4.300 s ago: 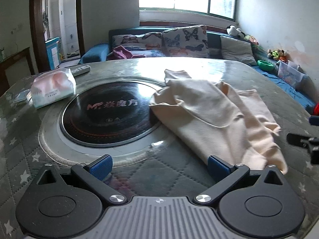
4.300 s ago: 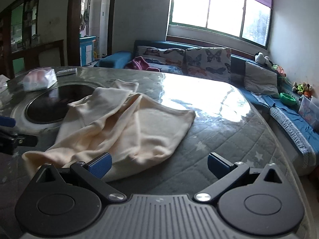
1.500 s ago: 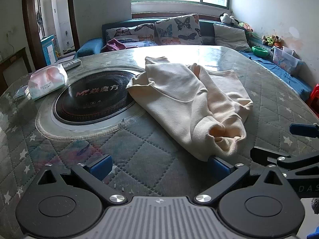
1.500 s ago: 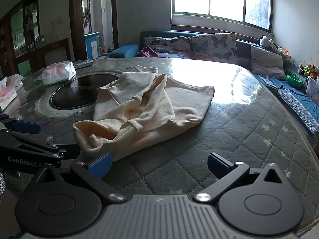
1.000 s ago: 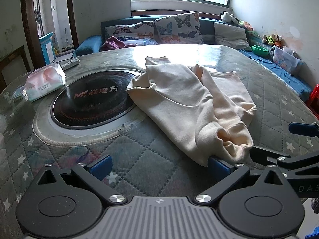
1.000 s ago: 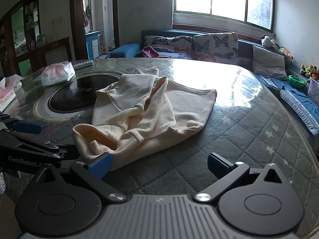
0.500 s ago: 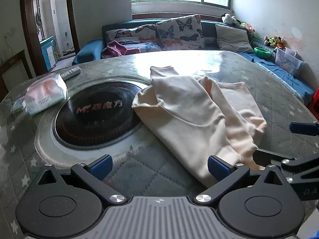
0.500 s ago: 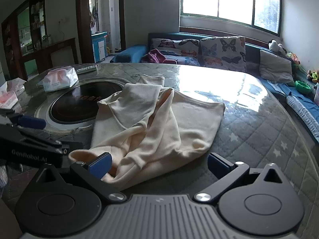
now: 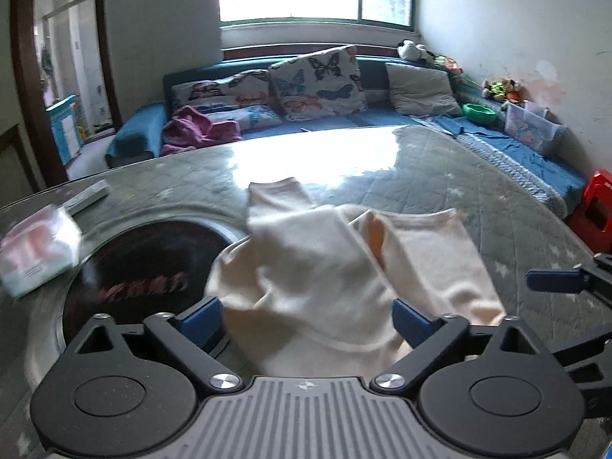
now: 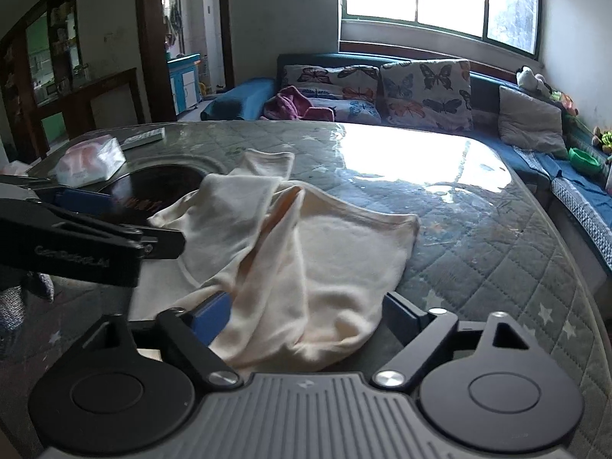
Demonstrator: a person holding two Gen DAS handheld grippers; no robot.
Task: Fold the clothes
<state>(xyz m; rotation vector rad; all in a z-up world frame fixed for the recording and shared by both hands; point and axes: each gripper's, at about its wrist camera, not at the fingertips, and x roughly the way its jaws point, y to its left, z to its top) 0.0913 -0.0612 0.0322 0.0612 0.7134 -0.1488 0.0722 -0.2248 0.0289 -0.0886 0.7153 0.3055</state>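
My left gripper (image 9: 306,315) stood spread wide, the cream garment (image 9: 325,267) bunched between its fingers but not pinched. My right gripper (image 10: 306,313) was likewise released around the garment's near edge. The garment lay rumpled on the quilted table (image 10: 497,248), partly overlapping the black cooktop (image 9: 145,264); a tissue pack (image 10: 91,162) sat beyond the cooktop.

The table (image 10: 478,229) is round, with a grey-green quilted cover that has small stars, under a shiny clear sheet. A black round plate (image 9: 153,264) is set in its middle. A cream garment (image 9: 329,279) lies crumpled on the table and partly covers the plate. A tissue pack (image 10: 91,162) lies beside the plate, and a remote (image 10: 143,138) lies near the pack.
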